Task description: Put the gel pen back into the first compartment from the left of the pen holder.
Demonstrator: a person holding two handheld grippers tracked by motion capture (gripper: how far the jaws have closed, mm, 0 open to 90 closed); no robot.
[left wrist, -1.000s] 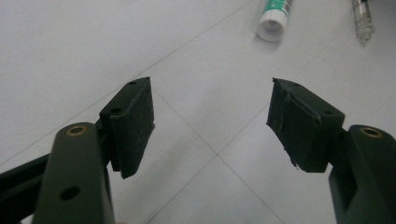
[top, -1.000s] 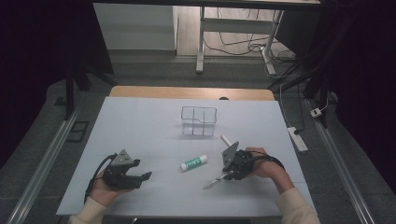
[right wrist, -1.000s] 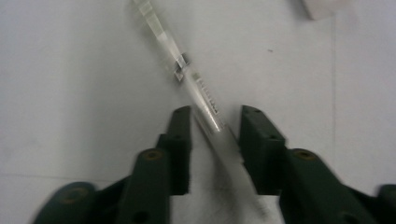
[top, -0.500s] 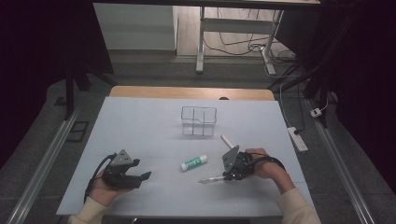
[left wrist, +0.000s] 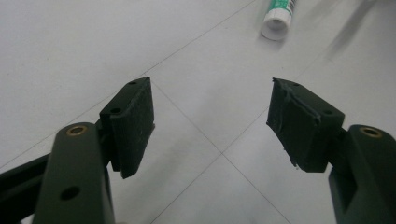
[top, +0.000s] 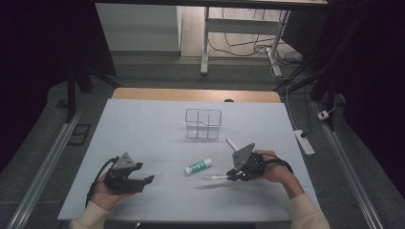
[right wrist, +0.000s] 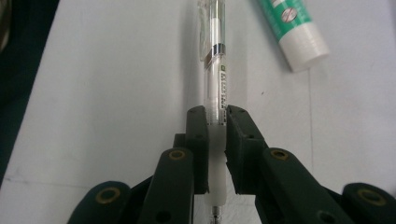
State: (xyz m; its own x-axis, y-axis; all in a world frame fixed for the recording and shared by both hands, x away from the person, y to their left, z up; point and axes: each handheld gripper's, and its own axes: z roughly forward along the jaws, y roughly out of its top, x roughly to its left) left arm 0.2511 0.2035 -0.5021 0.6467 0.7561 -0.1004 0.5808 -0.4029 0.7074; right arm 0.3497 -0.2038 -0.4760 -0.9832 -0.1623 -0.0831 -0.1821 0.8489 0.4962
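A clear pen (right wrist: 215,60) is clamped between the pads of my right gripper (right wrist: 216,116). In the high view the pen (top: 215,178) sticks out to the left of the right gripper (top: 230,177), just above the pale table, at the front right. A green and white glue stick (top: 198,166) lies on the table just left of that gripper, beside the pen, and appears as the glue stick (right wrist: 294,28) in the right gripper view. At the front left my left gripper (top: 145,182) stands open with nothing between its jaws (left wrist: 212,121). The glue stick's cap (left wrist: 279,14) shows ahead of it.
A clear compartment box (top: 203,123) stands mid-table beyond the glue stick. A short white stick (top: 232,143) lies just behind the right gripper. The wooden table edge (top: 196,94) runs along the back. A power strip (top: 304,141) lies on the floor at the right.
The pen in the right gripper has swung from slanting down toward the front to lying level, pointing left. The left gripper has not moved.
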